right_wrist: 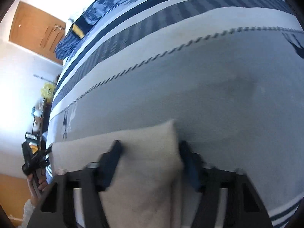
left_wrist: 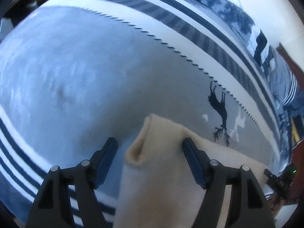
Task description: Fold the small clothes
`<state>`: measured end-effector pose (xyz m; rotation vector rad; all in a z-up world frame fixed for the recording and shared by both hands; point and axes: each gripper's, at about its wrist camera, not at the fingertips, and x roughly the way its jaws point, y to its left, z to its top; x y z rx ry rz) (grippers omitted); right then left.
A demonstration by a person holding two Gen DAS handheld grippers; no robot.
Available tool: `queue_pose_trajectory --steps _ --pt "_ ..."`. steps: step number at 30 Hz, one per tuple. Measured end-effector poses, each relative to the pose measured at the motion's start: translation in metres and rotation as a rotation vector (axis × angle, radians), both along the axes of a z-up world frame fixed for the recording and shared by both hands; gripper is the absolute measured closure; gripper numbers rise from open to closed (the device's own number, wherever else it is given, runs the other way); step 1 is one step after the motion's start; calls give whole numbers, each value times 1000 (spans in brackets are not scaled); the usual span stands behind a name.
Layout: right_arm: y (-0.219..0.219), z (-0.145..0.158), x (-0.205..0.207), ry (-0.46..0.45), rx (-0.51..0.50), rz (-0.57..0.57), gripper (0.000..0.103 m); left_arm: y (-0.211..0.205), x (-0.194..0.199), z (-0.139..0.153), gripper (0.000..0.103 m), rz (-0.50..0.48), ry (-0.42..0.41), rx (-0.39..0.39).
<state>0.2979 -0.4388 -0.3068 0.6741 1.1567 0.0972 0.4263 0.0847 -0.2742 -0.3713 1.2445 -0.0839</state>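
On the bed [left_wrist: 76,76], over the grey middle panel of the striped cover. Starting at the left: left gripper [left_wrist: 149,139] angled down, jaws released, with a clear gap on one side and the other finger just touching a raised fold of the cream cloth [left_wrist: 161,180]. Nothing pinched there, as far as can be seen.

Moving along: same cloth lying on the cover between both tools, soft and fleecy-looking, near end curled up into a little lip, rest running flat toward the right. Hard to say what garment exactly. Dark deer print [left_wrist: 218,106] on the cover just beyond it.

Over on the right: right gripper [right_wrist: 149,142] straddling the far corner of the cloth, all smeared by blur, so can't tell whether clamped or just loose around it.

Progress-wise, guessing early to middle: possibly one fold in, going by that doubled edge, but nowhere near a tidy packet. Left to do, probably: pinch both corners properly, bring them over, flatten. No finished pile anywhere in sight.
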Motion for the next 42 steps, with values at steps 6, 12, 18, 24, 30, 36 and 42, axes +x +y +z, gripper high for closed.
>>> queue_pose_trajectory --steps 6,12,18,24,30,36,42 --pt "9 -5 2 28 -70 26 67 -23 -2 2 54 -93 -18 66" --pt "13 4 8 61 -84 17 93 -21 -11 23 88 -94 -54 88" --pt "25 77 -15 -91 -180 4 95 -4 -45 99 90 -80 -223 39" --pt "27 149 -27 -259 -230 -46 95 9 -50 170 90 -33 -381 -31" --pt "16 187 24 -329 -277 -61 95 3 15 200 90 -37 -427 -44" --pt "-9 181 121 -300 -299 -98 100 6 110 175 90 26 -373 -67" --pt "-2 109 192 -178 -306 -33 101 -14 169 91 90 -24 -240 54"
